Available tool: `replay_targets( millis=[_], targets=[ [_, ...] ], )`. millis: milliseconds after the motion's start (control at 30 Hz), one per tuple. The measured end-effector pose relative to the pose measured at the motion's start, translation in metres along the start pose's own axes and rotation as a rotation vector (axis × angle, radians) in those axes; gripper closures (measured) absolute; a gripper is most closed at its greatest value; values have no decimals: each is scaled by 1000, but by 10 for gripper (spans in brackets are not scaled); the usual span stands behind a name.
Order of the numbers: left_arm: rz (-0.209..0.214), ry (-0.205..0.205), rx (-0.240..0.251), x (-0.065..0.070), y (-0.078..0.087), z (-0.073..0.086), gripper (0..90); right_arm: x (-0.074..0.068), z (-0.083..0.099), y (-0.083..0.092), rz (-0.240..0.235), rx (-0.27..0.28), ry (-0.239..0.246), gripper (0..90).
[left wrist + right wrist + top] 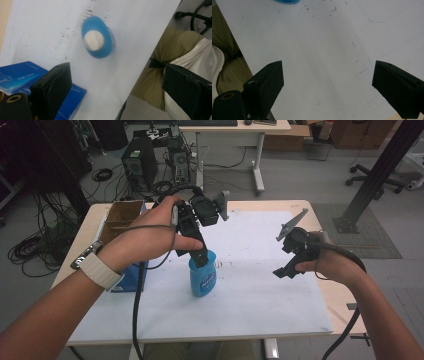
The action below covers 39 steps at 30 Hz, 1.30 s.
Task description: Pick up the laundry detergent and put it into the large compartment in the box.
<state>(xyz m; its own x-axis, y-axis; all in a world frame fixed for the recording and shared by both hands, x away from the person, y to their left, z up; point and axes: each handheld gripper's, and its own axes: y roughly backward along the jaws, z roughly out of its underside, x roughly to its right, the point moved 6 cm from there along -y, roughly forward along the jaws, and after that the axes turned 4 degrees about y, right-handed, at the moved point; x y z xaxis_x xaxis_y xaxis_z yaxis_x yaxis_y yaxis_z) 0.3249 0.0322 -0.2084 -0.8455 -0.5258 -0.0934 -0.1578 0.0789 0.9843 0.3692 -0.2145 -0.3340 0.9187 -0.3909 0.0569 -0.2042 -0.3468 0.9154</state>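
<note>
A blue bottle (203, 279) with a white cap (93, 40) stands upright on the white sheet (250, 300), left of the middle. My left gripper (200, 257) hangs right above it, pointing down. In the left gripper view the bottle (98, 37) lies ahead of the left gripper (117, 71), whose jaws are spread wide and hold nothing. My right gripper (286, 270) hovers over the sheet to the bottle's right. It is open and empty in the right gripper view (327, 67), where the bottle's edge (287, 1) peeks in at the top.
An open cardboard box (122, 215) sits at the table's far left, with a blue carton (131, 277) in front of it, close to the bottle. The blue carton (17, 75) is beside my left jaw. The floor behind has computer towers, cables and a desk.
</note>
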Motion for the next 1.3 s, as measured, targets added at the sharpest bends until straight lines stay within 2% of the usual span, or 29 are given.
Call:
replay_targets(
  millis=[167,200,233,267,600,867,1000,1167,1300],
  targets=[
    [-6,45,-5,-4,0,-2,94,0,-1,1,0,2,6,104],
    [-9,66,-9,-5,0,-2,94,0,-2,1,1,3,6,104],
    [-9,66,-9,-5,0,-2,94,0,-2,1,0,3,7,104],
    [-12,92,-13,-7,-1,-2,94,0,-2,1,-1,4,10,103],
    [-12,136,-24,-9,-5,-5,94,3,-4,-1,-7,11,21,104],
    [-16,214,-39,-14,-12,-11,94,5,-5,-3,-12,15,29,104],
    [-4,250,-45,-16,-15,-14,94,6,-4,-4,-15,19,27,103],
    [-13,276,-58,-20,-19,-17,99,7,-3,-6,-17,17,27,104],
    [-21,309,-46,-24,-21,-19,101,8,-2,-7,-18,18,25,104]
  ],
)
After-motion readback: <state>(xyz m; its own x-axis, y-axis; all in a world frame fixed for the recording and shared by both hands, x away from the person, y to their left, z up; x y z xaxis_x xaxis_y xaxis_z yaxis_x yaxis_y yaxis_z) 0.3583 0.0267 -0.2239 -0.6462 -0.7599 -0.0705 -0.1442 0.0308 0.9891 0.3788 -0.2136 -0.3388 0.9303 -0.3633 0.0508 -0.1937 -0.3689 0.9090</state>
